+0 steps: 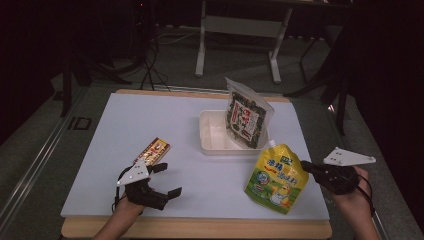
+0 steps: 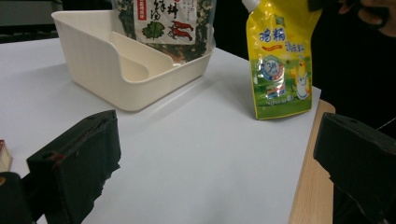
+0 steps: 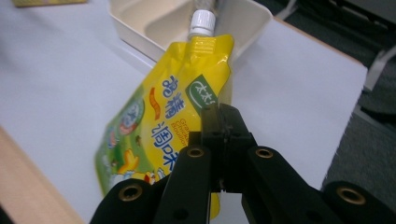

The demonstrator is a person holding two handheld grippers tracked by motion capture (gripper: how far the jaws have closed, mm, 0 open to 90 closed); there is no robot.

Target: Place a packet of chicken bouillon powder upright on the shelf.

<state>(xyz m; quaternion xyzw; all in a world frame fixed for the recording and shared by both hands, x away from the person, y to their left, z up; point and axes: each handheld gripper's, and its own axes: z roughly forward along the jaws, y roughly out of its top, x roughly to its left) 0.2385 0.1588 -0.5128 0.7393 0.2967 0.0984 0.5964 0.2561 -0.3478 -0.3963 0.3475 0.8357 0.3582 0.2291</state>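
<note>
A yellow spouted pouch [image 1: 275,175] stands tilted on the white board, its white cap toward the tray. My right gripper [image 1: 306,167] is shut on the pouch's right edge; the right gripper view has its jaws pinched together [image 3: 223,116] on the pouch [image 3: 154,126]. My left gripper [image 1: 169,180] is open near the front left with nothing between its jaws [image 2: 219,158]. A red and yellow snack box [image 1: 154,151] lies flat just beyond it. A dark seaweed bag [image 1: 246,120] stands in the white tray [image 1: 207,145].
The white board [image 1: 150,120] lies on a wooden table whose front edge [image 1: 200,227] shows along the bottom. In the left gripper view the tray [image 2: 93,60] is far left and the pouch [image 2: 280,65] right. A white desk frame [image 1: 240,25] stands on the floor behind.
</note>
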